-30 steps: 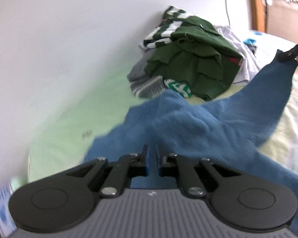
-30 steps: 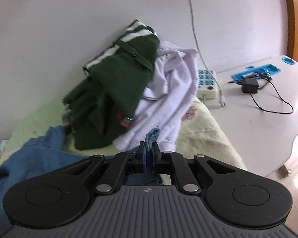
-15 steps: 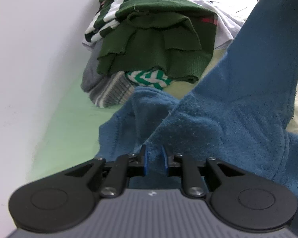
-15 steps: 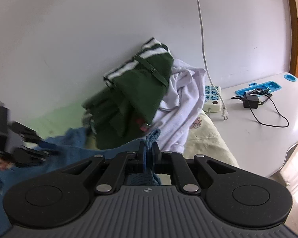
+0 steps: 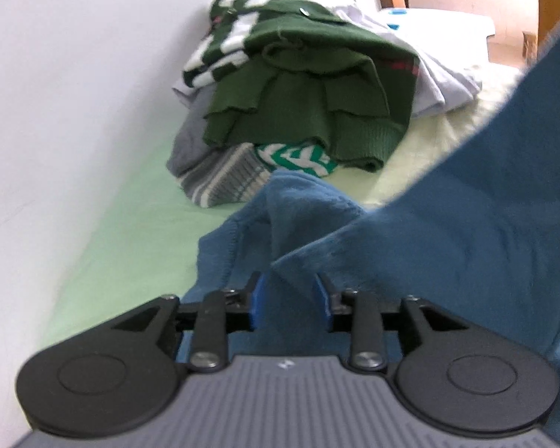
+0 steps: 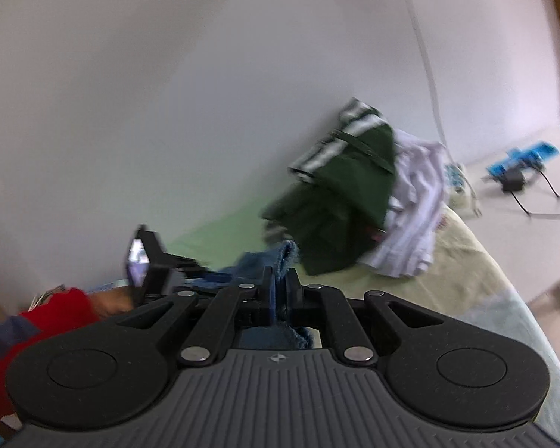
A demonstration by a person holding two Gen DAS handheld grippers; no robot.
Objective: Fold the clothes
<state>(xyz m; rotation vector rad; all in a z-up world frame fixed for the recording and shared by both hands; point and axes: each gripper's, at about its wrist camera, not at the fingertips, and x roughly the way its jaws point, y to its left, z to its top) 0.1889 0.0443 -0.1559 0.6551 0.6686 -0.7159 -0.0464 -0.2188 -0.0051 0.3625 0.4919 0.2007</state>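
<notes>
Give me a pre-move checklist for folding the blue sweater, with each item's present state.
1. Right gripper clamped on the blue sweater: ok, blue fabric pinched between shut fingers.
2. Left gripper gripping: not ok, jaws opening, fabric loose between the pads.
3. Sweater spread flat: not ok, bunched and partly lifted.
4. Clothes pile apart from the sweater: ok in the left wrist view, though close.
5. Bare bed sheet to fold on: ok, beside the sweater.
6. Sweater's far edge: cannot tell, out of frame.
</notes>
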